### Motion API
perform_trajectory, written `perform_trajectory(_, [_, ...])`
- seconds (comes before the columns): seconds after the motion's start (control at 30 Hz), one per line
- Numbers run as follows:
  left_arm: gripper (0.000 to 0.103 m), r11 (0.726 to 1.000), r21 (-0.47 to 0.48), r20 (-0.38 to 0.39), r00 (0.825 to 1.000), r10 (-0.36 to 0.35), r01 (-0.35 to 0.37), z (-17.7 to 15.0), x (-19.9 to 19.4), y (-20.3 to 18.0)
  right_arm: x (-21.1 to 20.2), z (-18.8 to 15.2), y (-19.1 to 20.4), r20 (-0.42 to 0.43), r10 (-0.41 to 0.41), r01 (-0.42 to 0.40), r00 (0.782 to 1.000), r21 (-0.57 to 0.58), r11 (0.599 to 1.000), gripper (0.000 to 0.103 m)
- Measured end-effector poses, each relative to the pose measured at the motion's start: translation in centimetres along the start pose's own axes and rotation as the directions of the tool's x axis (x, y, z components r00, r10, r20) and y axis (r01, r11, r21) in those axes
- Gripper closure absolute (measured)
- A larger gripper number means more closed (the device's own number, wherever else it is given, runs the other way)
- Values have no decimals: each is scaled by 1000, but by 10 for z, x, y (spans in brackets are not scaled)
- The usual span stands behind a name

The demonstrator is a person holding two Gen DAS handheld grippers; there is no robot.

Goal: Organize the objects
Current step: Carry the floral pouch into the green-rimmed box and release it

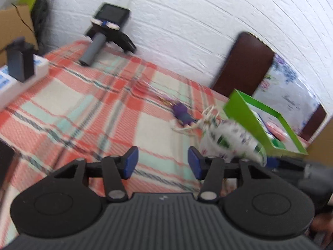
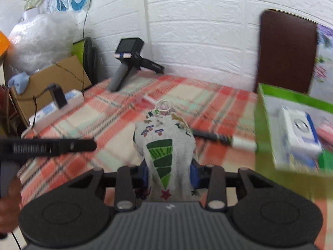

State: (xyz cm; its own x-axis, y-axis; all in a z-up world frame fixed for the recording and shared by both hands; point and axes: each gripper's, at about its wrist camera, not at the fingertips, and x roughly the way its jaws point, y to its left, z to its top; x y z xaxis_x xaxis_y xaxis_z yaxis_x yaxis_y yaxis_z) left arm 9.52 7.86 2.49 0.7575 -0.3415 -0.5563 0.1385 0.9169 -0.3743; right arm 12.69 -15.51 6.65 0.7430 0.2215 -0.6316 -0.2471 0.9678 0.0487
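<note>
right gripper (image 2: 169,175) clamped on printed pouch (image 2: 166,145), likely bound for green box (image 2: 264,145) just beside it | left gripper (image 1: 161,162) open, empty, clear of box

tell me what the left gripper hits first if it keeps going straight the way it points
Probably just the plaid tablecloth: the left gripper is open and empty, tilted down at bare cloth. The purple toy and printed drawstring pouch lie right of that line, though blur makes depth uncertain.

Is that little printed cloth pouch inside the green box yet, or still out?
Still out. The pouch sits clamped in the right gripper above the checked tablecloth, beside the green box.
</note>
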Motion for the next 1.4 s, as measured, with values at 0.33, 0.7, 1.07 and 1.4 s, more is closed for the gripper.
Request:
perform_trajectory(0.33, [22,997,40,-78,995,-61,65,-12,-3,-48,-42,-56,16,49,-8,14,999,-138,990,1])
perform_trajectory(0.7, [26,997,36,-208,976,-58,67,-25,39,-68,-21,-62,-32,6,68,-68,998,27,997,0])
perform_trajectory(1.07, [69,984,46,-58,984,-170,172,-1,2,-86,-38,-37,-9,181,123,-122,976,-17,992,51])
perform_trajectory(1.4, [68,926,245,-7,956,-295,287,51,37,-183,-77,-4,-77,391,-73,51,918,67,996,51])
